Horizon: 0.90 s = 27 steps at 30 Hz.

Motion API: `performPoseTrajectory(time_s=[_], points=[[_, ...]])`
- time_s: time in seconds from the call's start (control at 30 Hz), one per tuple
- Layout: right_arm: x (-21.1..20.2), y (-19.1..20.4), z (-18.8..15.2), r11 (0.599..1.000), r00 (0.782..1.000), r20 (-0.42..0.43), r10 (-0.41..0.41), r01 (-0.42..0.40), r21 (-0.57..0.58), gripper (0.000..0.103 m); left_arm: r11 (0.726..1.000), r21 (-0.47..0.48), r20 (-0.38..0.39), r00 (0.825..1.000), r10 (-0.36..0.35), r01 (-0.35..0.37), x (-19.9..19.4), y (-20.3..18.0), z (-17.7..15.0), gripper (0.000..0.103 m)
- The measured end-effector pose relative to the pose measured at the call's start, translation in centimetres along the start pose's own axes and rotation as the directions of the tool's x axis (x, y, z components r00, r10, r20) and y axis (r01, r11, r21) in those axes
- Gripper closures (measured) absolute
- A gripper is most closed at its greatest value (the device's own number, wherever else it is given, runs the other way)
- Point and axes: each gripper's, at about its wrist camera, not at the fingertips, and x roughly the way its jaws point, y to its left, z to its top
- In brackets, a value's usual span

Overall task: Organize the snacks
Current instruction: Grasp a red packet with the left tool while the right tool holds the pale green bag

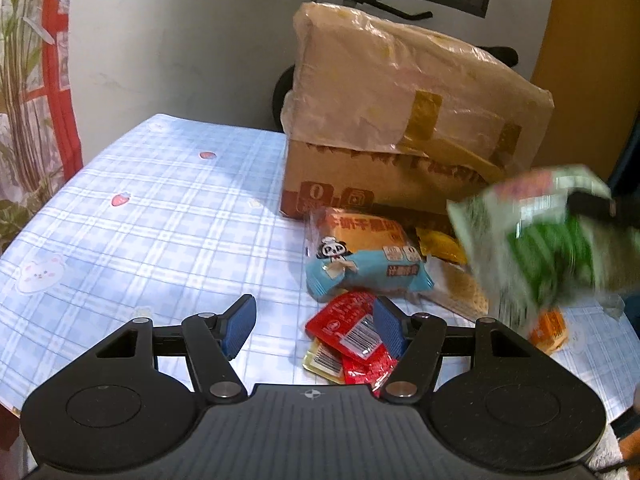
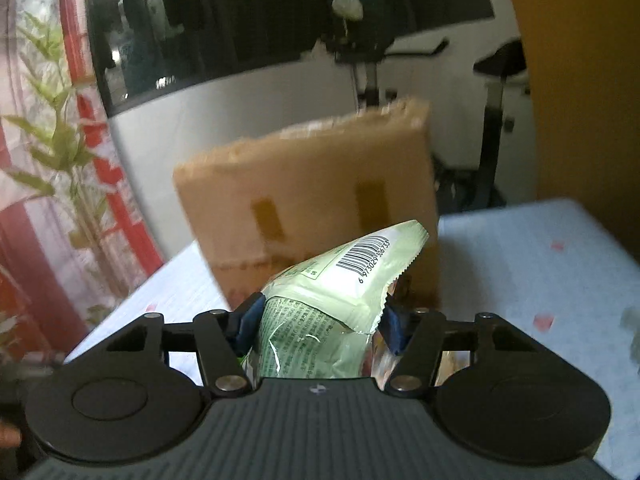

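Right gripper (image 2: 320, 326) clenched on a pale green snack packet (image 2: 340, 292), cardboard box (image 2: 312, 200) ahead. Left gripper (image 1: 314, 326) released, red sachets (image 1: 352, 336) between its fingers.

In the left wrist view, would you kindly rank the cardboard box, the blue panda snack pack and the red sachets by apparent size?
1. cardboard box, clearly largest.
2. blue panda snack pack.
3. red sachets, smallest; they lie nearer the camera and partly behind a finger, so the gap to second place is unsure.
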Motion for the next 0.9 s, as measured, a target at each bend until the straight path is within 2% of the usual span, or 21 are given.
performPoseTrajectory(time_s=[0.1, 0.2, 0.3, 0.37, 0.47, 0.73, 0.9], points=[[0.7, -0.2, 0.3, 0.999, 0.998, 0.055, -0.031, 0.030, 0.016, 0.042, 1.000, -0.004, -0.015, 1.000, -0.002, 0.002, 0.3, 0.0, -0.1, 0.035], [2.5, -0.6, -1.0, 0.997, 0.998, 0.003, -0.060, 0.059, 0.041, 0.042, 1.000, -0.001, -0.038, 0.999, -0.016, 0.016, 0.8, 0.0, -0.3, 0.037], [3.1, -0.8, -2.5, 0.997, 0.998, -0.045, -0.044, 0.047, 0.054, 0.042, 0.996, 0.043, -0.090, 0.993, -0.076, 0.080, 1.9, -0.5, -0.2, 0.037], [3.2, -0.8, -3.1, 0.998, 0.997, -0.059, -0.049, 0.052, 0.047, 0.042, 0.991, 0.088, -0.102, 0.991, -0.091, 0.100, 2.6, -1.0, -0.2, 0.037], [3.0, -1.3, -3.2, 0.996, 0.997, -0.058, -0.049, 0.054, 0.073, 0.042, 0.982, 0.156, -0.111, 0.989, -0.093, 0.110, 4.0, -1.8, 0.0, 0.037], [2.8, -2.0, -3.6, 0.993, 0.997, -0.059, -0.051, 0.057, 0.107, 0.042, 0.957, 0.215, -0.157, 0.974, -0.165, 0.197, 7.2, -2.4, 1.5, 0.035], [2.7, -1.9, -3.7, 0.993, 0.997, -0.058, -0.046, 0.052, 0.107, 0.042, 0.955, 0.231, -0.184, 0.973, -0.142, 0.183, 8.8, -3.2, 1.1, 0.035]])
